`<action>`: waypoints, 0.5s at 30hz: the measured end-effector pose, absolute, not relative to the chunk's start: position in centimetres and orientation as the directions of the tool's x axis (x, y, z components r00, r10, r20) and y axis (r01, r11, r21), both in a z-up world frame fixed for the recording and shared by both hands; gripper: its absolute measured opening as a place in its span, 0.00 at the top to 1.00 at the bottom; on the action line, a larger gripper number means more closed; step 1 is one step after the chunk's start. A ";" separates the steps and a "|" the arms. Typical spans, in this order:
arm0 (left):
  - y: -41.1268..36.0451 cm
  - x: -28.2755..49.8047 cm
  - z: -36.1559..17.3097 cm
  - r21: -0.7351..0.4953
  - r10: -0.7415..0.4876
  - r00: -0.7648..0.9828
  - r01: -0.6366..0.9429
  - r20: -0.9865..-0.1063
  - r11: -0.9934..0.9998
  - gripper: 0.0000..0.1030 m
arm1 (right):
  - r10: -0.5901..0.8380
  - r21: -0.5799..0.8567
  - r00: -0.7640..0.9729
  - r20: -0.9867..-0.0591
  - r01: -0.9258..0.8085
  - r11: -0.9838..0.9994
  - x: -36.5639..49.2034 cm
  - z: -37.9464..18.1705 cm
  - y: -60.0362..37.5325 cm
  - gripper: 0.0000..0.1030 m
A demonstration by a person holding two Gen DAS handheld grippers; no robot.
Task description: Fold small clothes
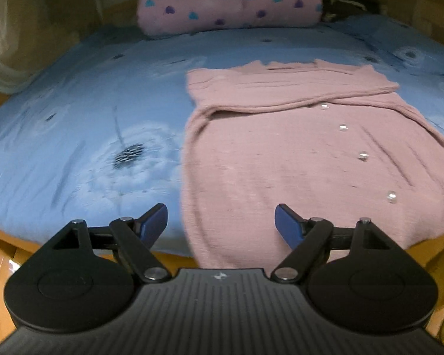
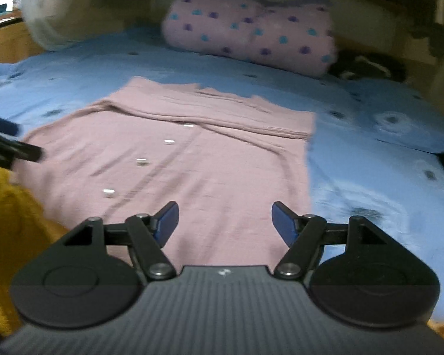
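The blue bedspread (image 1: 74,124) spread ahead of both tongs. On it, the pink cardigan (image 1: 281,162) lay flat (sleeves folded across, ready for halving). The left gripper (image 1: 221,222) and right gripper (image 2: 225,222) gaped wide, empty, above its near hem.

Garment (image 1: 296,159): dusty pink, silvery buttons (image 1: 362,156). Bedsheet (image 1: 74,124): light blue, dandelion print. Rolled blanket (image 1: 228,0): pink, teal and purple hearts.

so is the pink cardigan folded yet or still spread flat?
Partly folded: the pink cardigan has its sleeves laid across the chest, side edges tucked in; the body still lies full length on the blue bedsheet.
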State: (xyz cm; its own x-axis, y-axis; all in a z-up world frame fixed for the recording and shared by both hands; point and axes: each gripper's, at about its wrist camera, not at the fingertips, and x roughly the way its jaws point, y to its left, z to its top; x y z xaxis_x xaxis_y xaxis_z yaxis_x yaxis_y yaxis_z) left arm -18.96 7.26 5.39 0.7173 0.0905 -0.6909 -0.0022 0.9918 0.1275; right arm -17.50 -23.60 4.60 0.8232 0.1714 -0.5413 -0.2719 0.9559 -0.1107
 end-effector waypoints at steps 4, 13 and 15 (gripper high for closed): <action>8.9 -18.1 4.9 0.131 0.116 0.709 -0.033 -0.695 0.991 0.19 | 0.162 -0.137 0.825 -0.542 -0.276 0.951 -17.5 4.3 -24.2 0.31; 9.2 -18.2 3.4 -0.080 -0.066 0.663 0.009 -0.746 0.997 0.18 | 0.281 -0.151 0.786 -0.551 -0.424 0.893 -18.4 3.2 -21.3 0.31; 8.7 -18.3 3.0 -0.125 -0.111 0.646 0.024 -0.755 0.992 0.18 | 0.298 -0.160 0.780 -0.550 -0.449 0.879 -18.6 3.0 -20.7 0.31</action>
State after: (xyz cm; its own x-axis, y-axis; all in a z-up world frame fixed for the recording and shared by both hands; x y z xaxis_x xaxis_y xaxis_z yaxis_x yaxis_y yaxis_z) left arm -18.34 8.71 2.97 0.6458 -0.1107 -0.7554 0.0240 0.9919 -0.1249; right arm -18.58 -20.74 3.04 0.7799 0.2981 -0.5503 -0.4489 0.8791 -0.1600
